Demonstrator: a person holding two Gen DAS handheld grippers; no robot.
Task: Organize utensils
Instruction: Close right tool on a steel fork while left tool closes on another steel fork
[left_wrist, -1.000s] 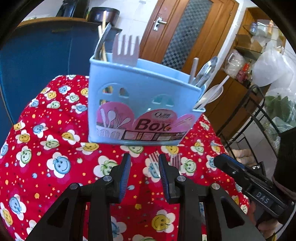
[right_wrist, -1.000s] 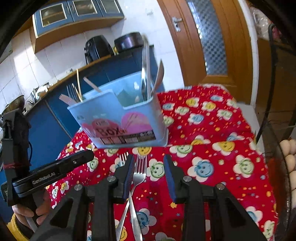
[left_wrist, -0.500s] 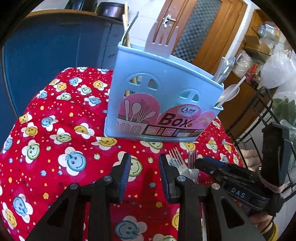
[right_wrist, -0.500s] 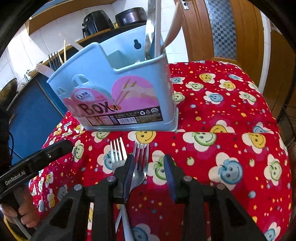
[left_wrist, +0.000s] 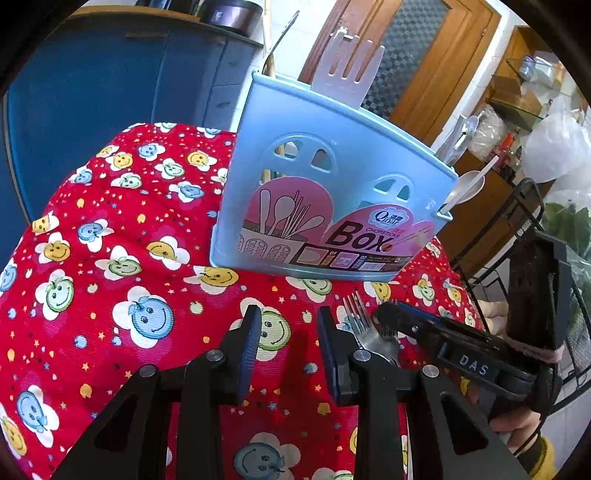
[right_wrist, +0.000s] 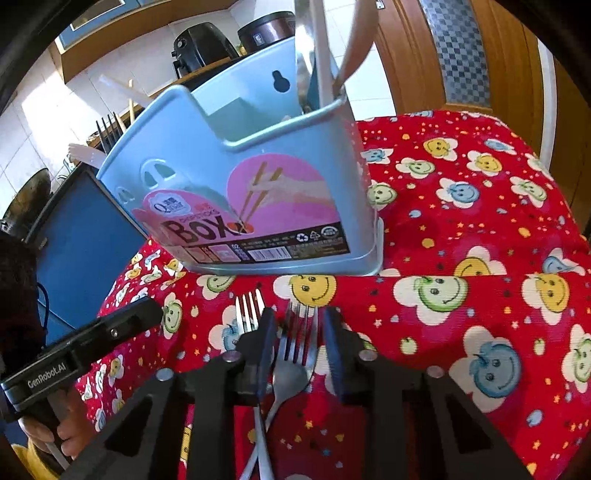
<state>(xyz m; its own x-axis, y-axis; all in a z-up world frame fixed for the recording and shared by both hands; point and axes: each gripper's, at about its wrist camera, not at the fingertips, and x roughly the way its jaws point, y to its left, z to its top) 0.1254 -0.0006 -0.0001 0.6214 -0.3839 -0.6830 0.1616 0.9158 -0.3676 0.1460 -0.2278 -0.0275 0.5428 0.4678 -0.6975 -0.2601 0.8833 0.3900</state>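
The worktop (right_wrist: 480, 236) wears a red cloth printed with smiling flower faces in blue, yellow and green; it looks padded and rounds off at its edges. Past the fingers of both grippers stands a pale blue box (right_wrist: 258, 184) with a pink label, upright on the cloth, with a plastic fork (left_wrist: 347, 70), spoons (left_wrist: 461, 136) and chopsticks sticking out of its compartments.

The right gripper (right_wrist: 299, 332) has its fingers low over the cloth; they have just been closing, and the head of one metal fork (right_wrist: 297, 332) lies between them, tines toward the box. Whether the pads already press on it cannot be told. A second fork (right_wrist: 249, 308) lies just outside the left finger, its handle crossing the first one's below.

The left gripper (left_wrist: 286, 347) hovers over bare cloth with its fingers partly spread and nothing between them; both forks lie just beyond its right finger.

Behind the worktop are dark blue cabinets (left_wrist: 110, 85), white wall tiles, a dark cooker (right_wrist: 201, 44) on a counter, a brown wooden door (left_wrist: 417, 48) with a chequered pane, and a black wire rack (left_wrist: 517, 229) beside plastic bags.
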